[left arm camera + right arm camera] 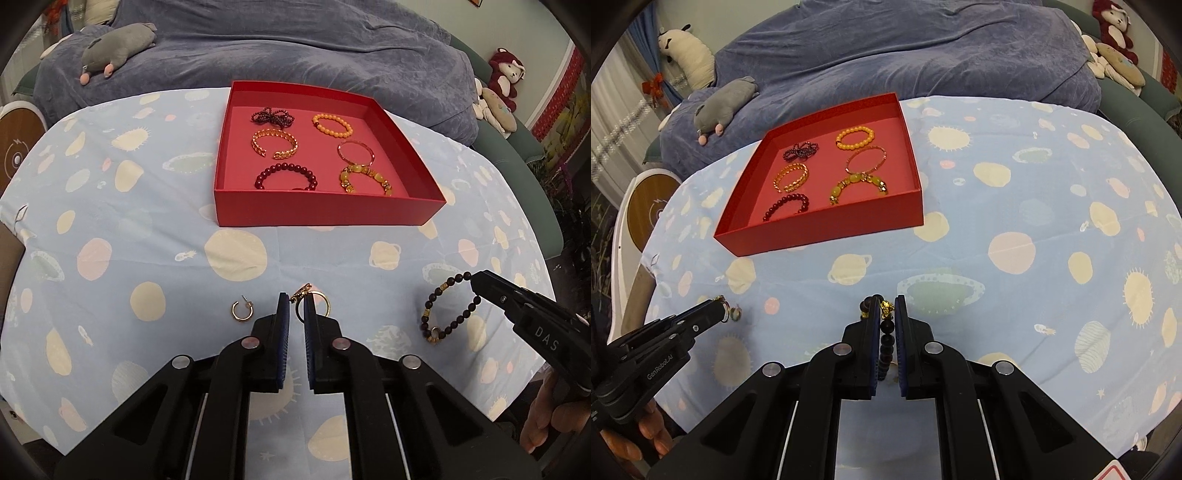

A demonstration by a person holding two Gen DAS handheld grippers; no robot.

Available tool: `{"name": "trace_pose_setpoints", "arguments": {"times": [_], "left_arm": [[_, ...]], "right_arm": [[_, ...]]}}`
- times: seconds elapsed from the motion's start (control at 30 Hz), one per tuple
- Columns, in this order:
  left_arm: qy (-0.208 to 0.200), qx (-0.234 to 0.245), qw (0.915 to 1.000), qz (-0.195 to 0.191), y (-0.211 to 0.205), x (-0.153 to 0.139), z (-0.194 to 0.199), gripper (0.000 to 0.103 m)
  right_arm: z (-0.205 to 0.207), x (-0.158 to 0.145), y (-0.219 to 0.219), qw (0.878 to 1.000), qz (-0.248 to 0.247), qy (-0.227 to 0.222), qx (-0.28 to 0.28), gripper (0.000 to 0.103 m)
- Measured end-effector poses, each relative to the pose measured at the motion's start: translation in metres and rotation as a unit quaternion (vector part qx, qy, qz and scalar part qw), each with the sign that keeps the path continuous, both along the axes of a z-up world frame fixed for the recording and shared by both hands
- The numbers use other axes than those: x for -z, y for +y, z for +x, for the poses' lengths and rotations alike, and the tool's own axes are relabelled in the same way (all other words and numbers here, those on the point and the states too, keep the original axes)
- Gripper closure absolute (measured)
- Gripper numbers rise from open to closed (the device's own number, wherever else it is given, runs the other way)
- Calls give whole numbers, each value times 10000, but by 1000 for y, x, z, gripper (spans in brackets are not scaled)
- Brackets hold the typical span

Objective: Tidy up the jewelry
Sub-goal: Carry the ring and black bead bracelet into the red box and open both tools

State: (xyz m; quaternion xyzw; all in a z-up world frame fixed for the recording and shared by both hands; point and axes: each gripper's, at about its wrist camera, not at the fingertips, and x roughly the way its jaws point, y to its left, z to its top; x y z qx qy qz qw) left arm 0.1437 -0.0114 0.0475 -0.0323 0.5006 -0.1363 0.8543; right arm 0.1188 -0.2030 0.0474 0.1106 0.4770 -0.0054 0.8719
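My left gripper (297, 302) is shut on a gold hoop earring (322, 303), lifted just off the cloth; the right wrist view shows this gripper (721, 311) at lower left with the earring (734, 314) at its tips. A second gold hoop earring (242, 311) lies on the cloth to the left. My right gripper (888, 306) is shut on a dark bead bracelet (886, 332) with gold charms, which hangs from its tips (475, 283) as a loop (448, 314). The red box (325, 216) (827, 236) further back holds several bracelets.
The table wears a light blue cloth with planet prints (147, 229). Behind it is a sofa under a blue blanket (295, 44) with a grey plush toy (118, 44) and a red plush (506, 74). A round white device (18, 147) stands at the left.
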Motion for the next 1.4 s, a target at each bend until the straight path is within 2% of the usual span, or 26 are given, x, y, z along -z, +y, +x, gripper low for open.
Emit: {"name": "trace_pose_setpoints", "arguments": {"times": [0.33, 0.67, 1.03, 1.4], "left_arm": [[-228, 89, 9996, -105, 0, -31, 22, 95], [-442, 266, 9985, -158, -18, -44, 86, 95], [-256, 299, 9992, -102, -24, -12, 159, 95], [-11, 311, 9995, 31, -22, 25, 186, 95]], "right_arm": [[28, -38, 10, 9988, -29, -366, -311, 96], [103, -57, 26, 9959, 125, -595, -671, 96], [185, -17, 41, 9959, 341, -304, -785, 96], [220, 34, 46, 9970, 162, 101, -749, 96]]}}
